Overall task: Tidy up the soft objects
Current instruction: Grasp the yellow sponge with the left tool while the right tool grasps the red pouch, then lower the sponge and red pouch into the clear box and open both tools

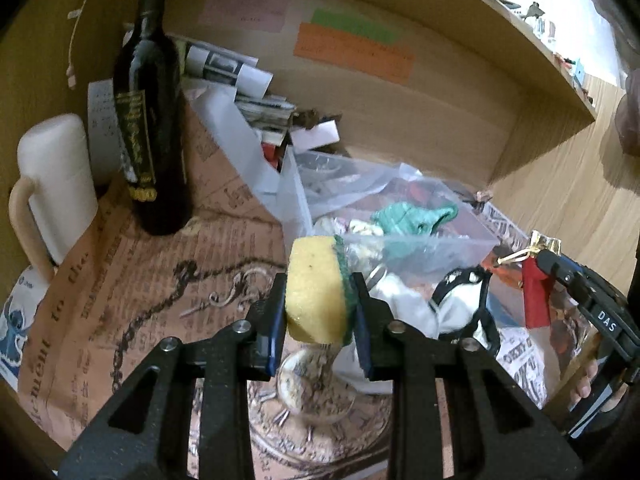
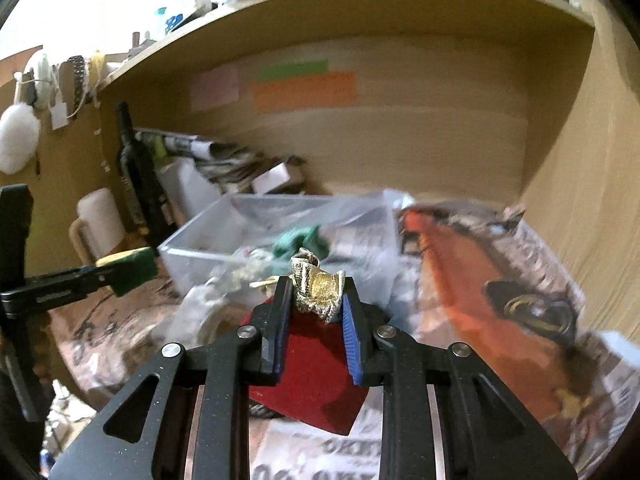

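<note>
Left wrist: my left gripper [image 1: 319,304] clamps the yellow-green foam sponge [image 1: 318,288], held above the counter, just short of the clear plastic bin [image 1: 460,242].

Right wrist: my right gripper [image 2: 316,300] pinches the red pouch's crumpled gold top [image 2: 318,286]; the red felt pouch [image 2: 316,376] hangs below. Risk: this thin hold slipping.

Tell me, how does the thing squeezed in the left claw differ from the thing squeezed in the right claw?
The sponge in the left gripper is a plain yellow block with a green scrub layer; the red pouch in the right gripper is dark red cloth with a crumpled gold top. The sponge is gripped across its body, while the pouch is pinched at its top and hangs below. Both are soft, held off the table near the clear plastic bin.
</note>
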The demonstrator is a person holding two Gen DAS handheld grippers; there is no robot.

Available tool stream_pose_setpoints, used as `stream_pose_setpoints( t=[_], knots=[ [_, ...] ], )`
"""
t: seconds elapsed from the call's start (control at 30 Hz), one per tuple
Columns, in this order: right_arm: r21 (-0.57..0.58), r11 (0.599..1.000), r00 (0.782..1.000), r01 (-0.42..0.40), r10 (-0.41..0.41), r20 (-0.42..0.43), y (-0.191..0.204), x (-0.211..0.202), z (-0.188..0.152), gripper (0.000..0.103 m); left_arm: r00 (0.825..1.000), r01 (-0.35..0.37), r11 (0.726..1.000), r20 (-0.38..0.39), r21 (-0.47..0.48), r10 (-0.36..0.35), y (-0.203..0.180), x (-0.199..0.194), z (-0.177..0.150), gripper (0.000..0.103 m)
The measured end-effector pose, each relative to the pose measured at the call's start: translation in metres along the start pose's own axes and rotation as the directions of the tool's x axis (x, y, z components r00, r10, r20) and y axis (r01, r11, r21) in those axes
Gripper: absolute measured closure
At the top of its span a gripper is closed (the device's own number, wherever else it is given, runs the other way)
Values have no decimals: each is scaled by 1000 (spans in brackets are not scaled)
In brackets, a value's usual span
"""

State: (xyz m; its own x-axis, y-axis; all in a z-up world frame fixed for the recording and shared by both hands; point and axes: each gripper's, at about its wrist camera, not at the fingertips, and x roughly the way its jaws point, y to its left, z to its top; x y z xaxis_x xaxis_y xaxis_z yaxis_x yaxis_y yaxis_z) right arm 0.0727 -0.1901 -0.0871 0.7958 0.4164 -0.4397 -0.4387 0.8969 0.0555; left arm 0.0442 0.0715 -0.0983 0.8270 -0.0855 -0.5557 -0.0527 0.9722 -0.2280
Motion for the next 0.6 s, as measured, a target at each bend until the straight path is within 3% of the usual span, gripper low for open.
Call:
stream_pose_setpoints(
  t=[0.3,0.6],
  knots=[
    [-35,998,996,51,-48,75,-12,17,32,82,998,45,999,45,9,-46,-13,11,37,74],
    [-79,994,994,77,-71,80,-14,55,57,82,997,50,996,47,68,-53,-28,39,68,74]
  ],
)
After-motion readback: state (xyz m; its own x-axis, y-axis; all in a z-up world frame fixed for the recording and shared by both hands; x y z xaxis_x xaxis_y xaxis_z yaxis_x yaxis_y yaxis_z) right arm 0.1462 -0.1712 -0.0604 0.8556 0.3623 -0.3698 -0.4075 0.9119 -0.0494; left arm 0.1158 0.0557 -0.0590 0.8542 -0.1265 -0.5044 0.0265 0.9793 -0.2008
